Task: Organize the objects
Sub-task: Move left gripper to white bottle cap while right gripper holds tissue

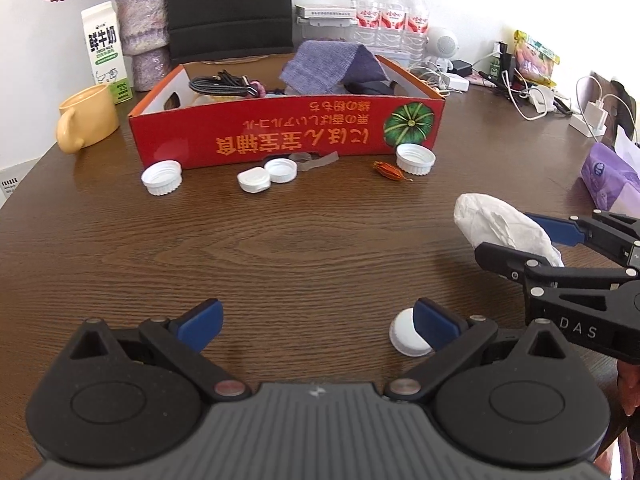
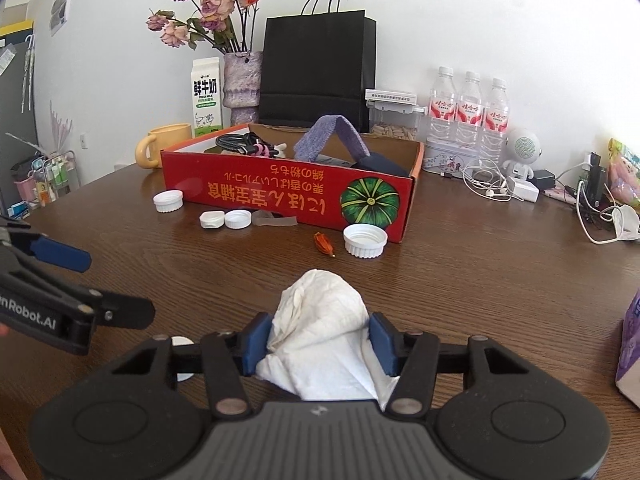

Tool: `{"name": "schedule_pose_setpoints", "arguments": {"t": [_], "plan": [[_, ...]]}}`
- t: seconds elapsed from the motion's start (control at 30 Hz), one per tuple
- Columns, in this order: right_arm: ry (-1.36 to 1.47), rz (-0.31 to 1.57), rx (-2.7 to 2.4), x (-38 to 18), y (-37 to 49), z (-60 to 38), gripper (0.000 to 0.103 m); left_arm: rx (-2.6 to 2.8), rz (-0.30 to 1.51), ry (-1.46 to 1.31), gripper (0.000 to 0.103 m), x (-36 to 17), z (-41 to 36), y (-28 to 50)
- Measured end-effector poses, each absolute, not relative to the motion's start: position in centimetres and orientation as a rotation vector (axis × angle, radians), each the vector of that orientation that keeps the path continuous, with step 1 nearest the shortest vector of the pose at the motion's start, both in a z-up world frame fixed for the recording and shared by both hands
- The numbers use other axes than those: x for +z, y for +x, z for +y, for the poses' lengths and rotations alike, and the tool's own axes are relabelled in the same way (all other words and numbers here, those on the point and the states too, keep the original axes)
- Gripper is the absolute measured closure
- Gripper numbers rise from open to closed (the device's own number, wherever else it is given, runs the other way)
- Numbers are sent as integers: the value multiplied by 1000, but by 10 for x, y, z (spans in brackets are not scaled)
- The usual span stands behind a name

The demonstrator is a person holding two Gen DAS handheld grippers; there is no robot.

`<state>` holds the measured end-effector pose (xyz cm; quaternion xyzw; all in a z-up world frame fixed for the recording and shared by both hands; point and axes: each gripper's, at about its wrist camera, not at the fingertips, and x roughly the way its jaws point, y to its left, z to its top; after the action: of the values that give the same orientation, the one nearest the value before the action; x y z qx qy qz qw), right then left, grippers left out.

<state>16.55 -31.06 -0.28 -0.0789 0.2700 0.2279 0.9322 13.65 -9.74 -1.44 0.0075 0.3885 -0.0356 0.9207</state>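
White crumpled tissue (image 2: 320,328) sits pinched between the blue fingers of the right gripper (image 2: 320,346), its long axis running out ahead towards the red box (image 2: 280,192) at the far middle of the bench (image 2: 480,280). That gripper tilts gently downward, tissue clear of the wood. The left gripper (image 1: 316,322) hangs wide open and empty, angled steeply down, a white cap (image 1: 404,338) lying just beside its right finger.

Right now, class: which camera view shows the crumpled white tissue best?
The right wrist view: the crumpled white tissue sits large and central, pinched between the right gripper pads. The left wrist view shows the tissue smaller, at the right edge, partly hidden by that gripper's finger.
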Motion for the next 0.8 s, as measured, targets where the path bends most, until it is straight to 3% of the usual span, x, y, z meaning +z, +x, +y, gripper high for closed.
{"name": "schedule_pose_setpoints", "arguments": {"t": [0.8], "plan": [[-89,492,453,-3,161,-340,45,-68,804,43,0,-34,-135,138]]}}
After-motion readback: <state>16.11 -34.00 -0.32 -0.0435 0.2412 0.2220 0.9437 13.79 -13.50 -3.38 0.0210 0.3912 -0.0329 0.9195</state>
